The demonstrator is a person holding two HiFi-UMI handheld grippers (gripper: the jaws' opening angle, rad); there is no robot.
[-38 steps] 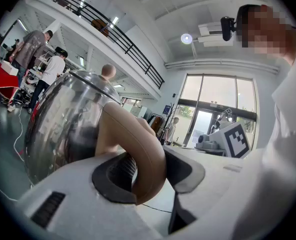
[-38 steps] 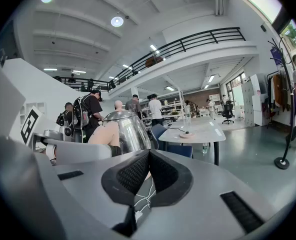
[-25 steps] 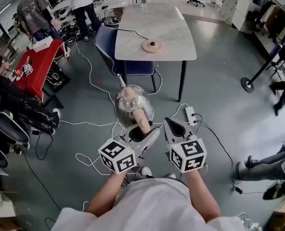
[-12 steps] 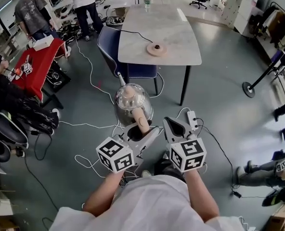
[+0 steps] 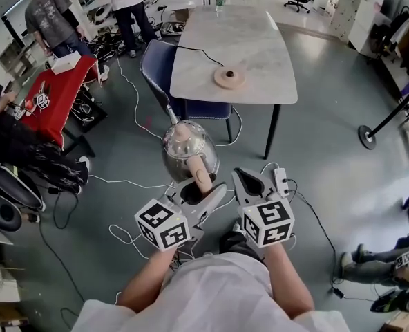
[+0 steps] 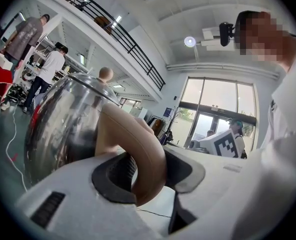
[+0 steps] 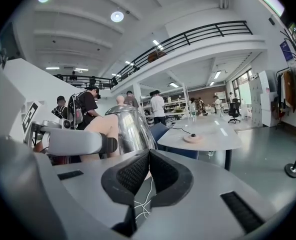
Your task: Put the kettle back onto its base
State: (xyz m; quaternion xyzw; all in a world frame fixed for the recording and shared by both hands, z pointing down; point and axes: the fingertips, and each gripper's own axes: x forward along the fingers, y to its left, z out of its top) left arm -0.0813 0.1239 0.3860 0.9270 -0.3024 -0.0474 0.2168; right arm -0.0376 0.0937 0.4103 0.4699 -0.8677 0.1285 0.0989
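Note:
A shiny steel kettle with a tan handle hangs in the air over the grey floor. My left gripper is shut on that handle; in the left gripper view the handle fills the gap between the pads, with the kettle body just beyond. My right gripper floats beside it on the right, shut and empty, pads touching. The round tan base sits on the pale table ahead, its black cord trailing off the far left edge. The right gripper view shows the base too.
A blue chair is tucked at the table's near left corner. White cables and a power strip lie on the floor below the grippers. A red-covered table and standing people are at the left; a stand's foot is at the right.
The table and base have come nearer in the head view as both grippers and the kettle travel forward together. The grip on the handle is unchanged.

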